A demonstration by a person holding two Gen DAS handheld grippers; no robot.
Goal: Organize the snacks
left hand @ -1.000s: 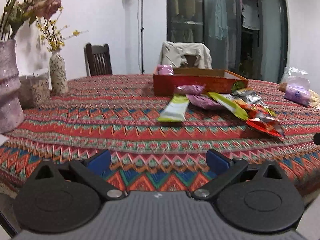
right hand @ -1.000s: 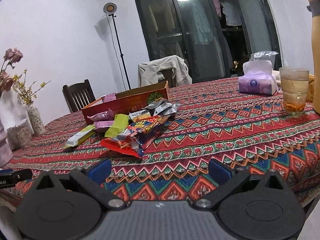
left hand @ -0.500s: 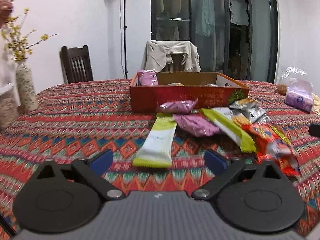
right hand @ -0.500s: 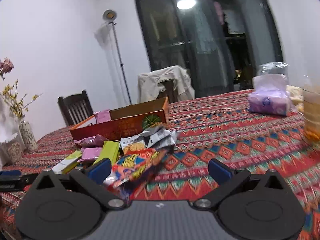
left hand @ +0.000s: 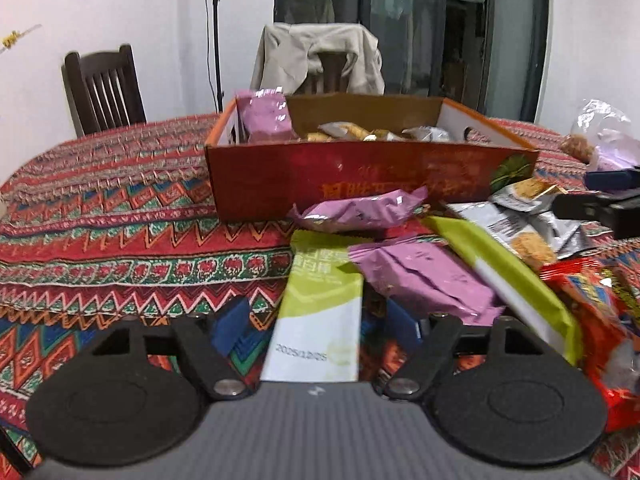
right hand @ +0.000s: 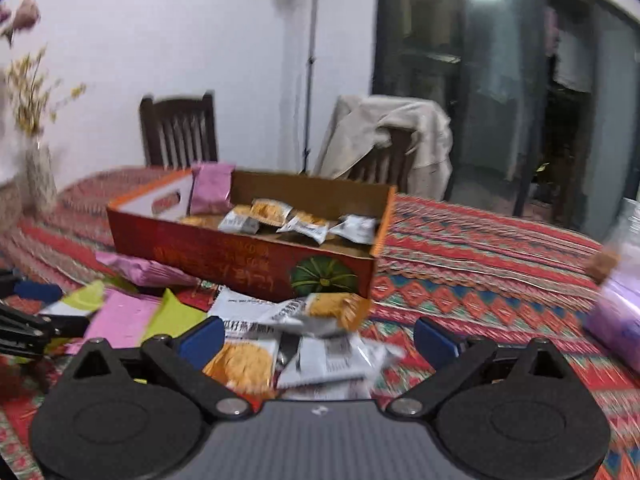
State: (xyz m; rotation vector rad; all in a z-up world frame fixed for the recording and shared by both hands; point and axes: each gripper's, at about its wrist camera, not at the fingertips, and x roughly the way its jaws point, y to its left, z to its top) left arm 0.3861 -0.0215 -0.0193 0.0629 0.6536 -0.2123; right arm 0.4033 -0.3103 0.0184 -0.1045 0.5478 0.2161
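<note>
Left gripper (left hand: pixel 316 318) closing around green-white bar (left hand: pixel 318 320), pads not yet pressing. Right gripper (right hand: pixel 318 338) closing, straddling cracker packets (right hand: pixel 320 354). Few snacks lying in red box (right hand: pixel 256 258); most waiting outside.

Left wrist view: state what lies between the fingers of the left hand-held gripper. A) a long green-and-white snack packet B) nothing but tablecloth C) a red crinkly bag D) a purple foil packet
A: the long green-and-white snack packet lies lengthwise between the blue pads of the closing left hand-held gripper; the pads do not yet press it, and the purple foil packet lies beside it.
</note>
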